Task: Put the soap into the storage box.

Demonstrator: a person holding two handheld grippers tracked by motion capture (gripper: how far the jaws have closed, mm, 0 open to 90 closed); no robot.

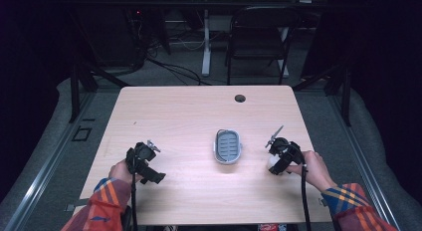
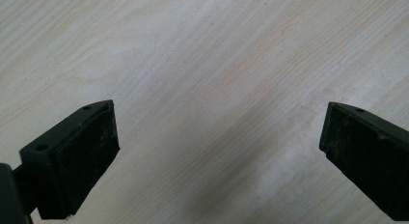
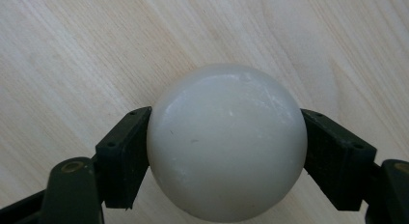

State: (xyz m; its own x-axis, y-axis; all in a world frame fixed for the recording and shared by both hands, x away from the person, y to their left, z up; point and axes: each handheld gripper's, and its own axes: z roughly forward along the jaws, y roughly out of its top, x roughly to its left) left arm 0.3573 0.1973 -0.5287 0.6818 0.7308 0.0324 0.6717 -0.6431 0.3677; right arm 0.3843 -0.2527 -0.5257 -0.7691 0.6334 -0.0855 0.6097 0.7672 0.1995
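A round white soap bar sits between the two black jaws of my right gripper, and both pads press on its sides. From above, that gripper hangs over the table's right part, the white soap peeking out under it. A grey oval soap dish with a ribbed floor lies on the table just left of it. My left gripper is open over bare wood, with nothing between its pads; in the high view it is at the table's left front.
The light wooden table has a round cable hole near its far edge. Beyond it stand a black folding chair and a white desk leg, with cables on the floor.
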